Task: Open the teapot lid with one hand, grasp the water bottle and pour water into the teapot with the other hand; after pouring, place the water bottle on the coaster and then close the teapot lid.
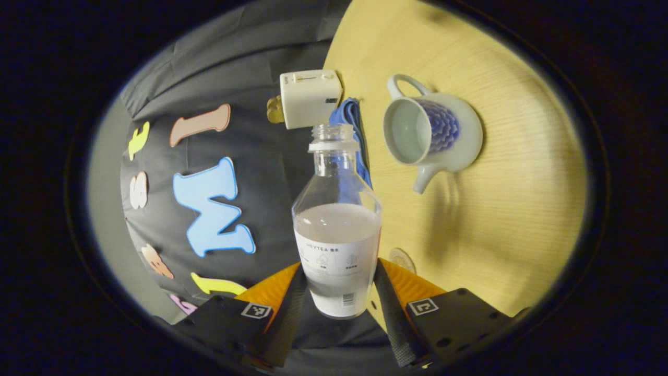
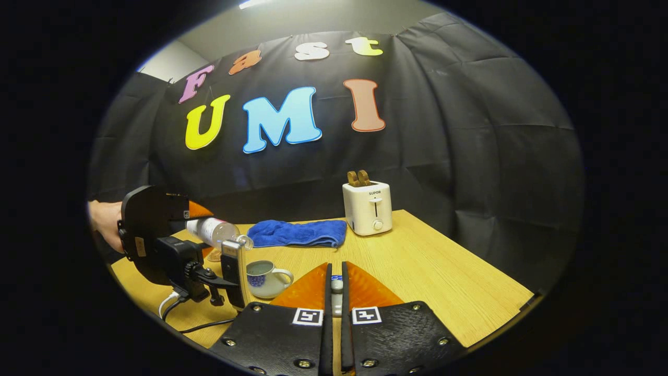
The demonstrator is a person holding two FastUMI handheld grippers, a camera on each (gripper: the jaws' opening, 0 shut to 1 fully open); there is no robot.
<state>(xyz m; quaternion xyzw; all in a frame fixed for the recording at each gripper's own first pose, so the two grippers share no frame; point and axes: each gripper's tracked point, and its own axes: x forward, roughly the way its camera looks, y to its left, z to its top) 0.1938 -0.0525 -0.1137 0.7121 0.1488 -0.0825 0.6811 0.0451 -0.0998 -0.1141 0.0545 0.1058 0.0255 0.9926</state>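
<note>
Lid [image 2: 337, 284] is off, pinched in right gripper [image 2: 336, 292] w/ fingers nearly shut; left gripper [image 1: 336, 292] clamps bottle [image 1: 336, 230], tilted near open teapot [image 1: 430, 133] on surface [image 1: 511, 209]; pouring, coaster, closing left.

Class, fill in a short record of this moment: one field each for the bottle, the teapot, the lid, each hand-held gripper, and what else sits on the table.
bottle: uncapped bottle, partly full, tilted with its mouth toward the teapot
teapot: teapot open on the table, inside looks empty
lid: small lid pinched, held off the pot
left hand-held gripper: left hand-held gripper shut on the bottle
right hand-held gripper: right hand-held gripper shut on the lid
other things: toaster, blue towel, coaster
</note>
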